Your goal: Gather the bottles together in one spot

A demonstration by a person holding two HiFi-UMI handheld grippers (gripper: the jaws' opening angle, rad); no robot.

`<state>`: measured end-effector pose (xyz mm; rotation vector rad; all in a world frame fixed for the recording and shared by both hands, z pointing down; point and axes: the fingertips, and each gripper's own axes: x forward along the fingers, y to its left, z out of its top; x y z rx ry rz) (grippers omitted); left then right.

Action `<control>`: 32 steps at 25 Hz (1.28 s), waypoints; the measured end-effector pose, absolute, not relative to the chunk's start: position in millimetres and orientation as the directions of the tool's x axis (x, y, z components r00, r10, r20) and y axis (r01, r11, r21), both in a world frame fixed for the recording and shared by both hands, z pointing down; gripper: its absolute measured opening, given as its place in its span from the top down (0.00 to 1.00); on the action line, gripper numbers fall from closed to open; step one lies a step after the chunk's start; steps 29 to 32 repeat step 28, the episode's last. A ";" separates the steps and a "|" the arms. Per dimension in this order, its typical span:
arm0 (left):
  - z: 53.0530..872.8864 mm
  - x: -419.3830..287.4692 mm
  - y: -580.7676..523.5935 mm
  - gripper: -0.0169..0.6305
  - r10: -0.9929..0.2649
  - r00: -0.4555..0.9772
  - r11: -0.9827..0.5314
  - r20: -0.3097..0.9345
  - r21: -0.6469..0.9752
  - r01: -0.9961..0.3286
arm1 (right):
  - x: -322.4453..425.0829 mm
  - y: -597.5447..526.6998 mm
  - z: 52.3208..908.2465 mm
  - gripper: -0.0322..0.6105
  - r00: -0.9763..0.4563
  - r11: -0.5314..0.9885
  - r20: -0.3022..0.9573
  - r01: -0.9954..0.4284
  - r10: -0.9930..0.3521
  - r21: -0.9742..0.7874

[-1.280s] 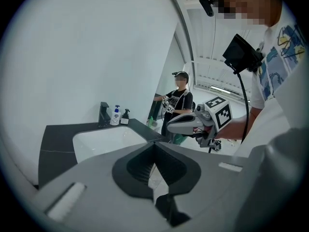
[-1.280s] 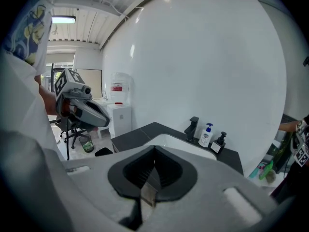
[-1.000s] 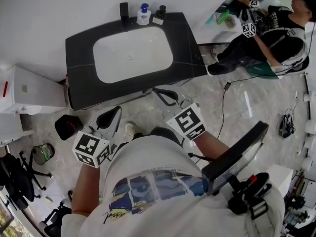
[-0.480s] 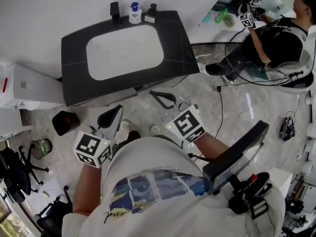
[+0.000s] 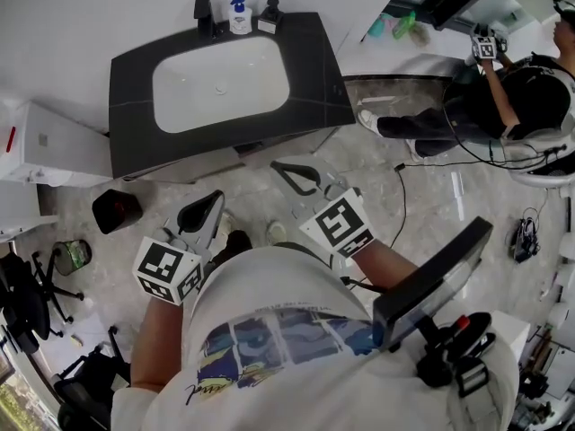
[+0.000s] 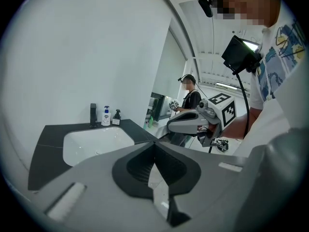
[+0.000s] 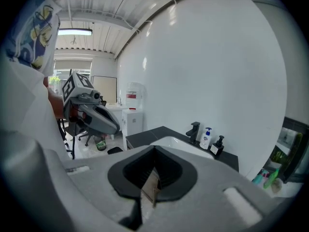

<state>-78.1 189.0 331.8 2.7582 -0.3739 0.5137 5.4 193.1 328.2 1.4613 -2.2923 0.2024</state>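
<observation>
Well short of the black stone counter (image 5: 316, 79) with its white basin (image 5: 220, 83), the left gripper (image 5: 212, 203) and right gripper (image 5: 286, 169) hang at the person's waist, jaws pressed together on nothing. At the counter's back edge stand the white plastic pump bottle with a blue top (image 5: 239, 16) and, just beside it, the smaller dark square pump bottle (image 5: 269, 18); both look light, rigid and slick, best pinched across the body, not the pump.
</observation>
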 end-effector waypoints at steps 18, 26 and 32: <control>345.2 -65.2 217.8 0.97 -0.186 0.896 -0.914 0.403 0.265 -0.308 | 16.9 223.9 342.6 0.95 -0.367 0.451 0.438 -0.887 -0.821 0.103; 344.1 -59.4 187.5 0.97 -0.155 0.912 -0.921 0.379 0.278 -0.272 | 19.3 199.2 343.2 0.95 -0.332 0.428 0.457 -0.895 -0.825 0.124; 344.1 -59.9 176.4 0.97 -0.151 0.913 -0.923 0.378 0.276 -0.267 | 17.3 188.2 343.2 0.95 -0.330 0.428 0.458 -0.895 -0.826 0.127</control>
